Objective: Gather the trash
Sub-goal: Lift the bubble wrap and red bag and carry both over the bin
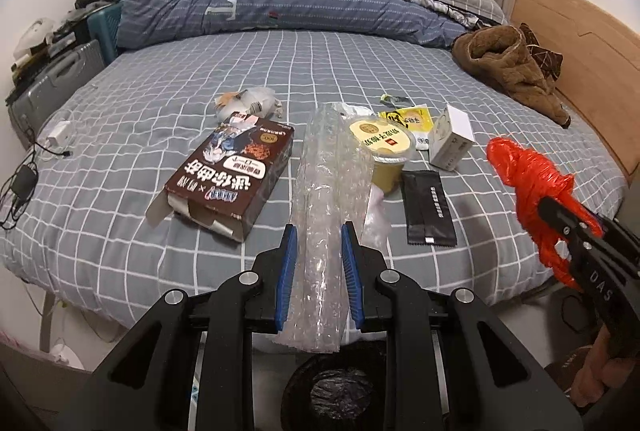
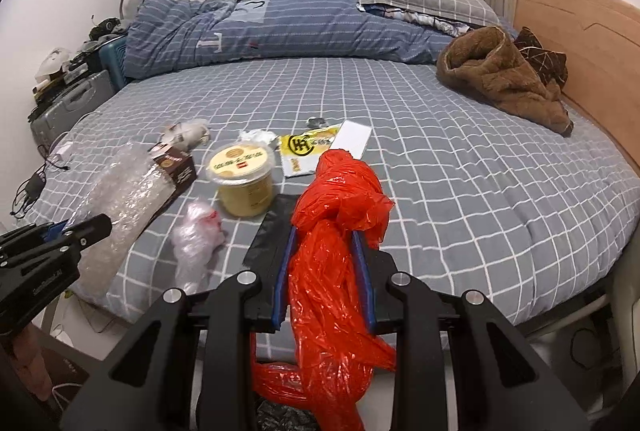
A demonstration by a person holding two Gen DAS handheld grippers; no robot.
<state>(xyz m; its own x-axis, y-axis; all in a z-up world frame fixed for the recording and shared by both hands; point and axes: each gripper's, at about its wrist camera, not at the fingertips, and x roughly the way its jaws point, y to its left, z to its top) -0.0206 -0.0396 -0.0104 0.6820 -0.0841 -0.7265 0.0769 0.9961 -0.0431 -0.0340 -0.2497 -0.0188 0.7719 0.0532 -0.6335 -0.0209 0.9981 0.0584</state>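
Nearest, a bin [image 1: 336,391] lined in black is seen just below the left gripper [image 1: 319,243], which is clamped on a roll of bubble wrap [image 1: 328,191], while the right gripper [image 2: 325,251] is clamped on a knotted red bag [image 2: 336,231]; both pieces are held clear of the bed [image 1: 160,103] and neither is yet dropped in. Beyond them, much is left lying on the bed: a clear wrapper [image 2: 196,235], a black sachet [image 1: 428,207], a brown box [image 1: 232,171], a yellow tub [image 1: 384,147], then a white box [image 1: 452,139], a yellow packet [image 1: 412,119] and crumpled plastic [image 1: 248,103], so the task is judged to be at an early stage.
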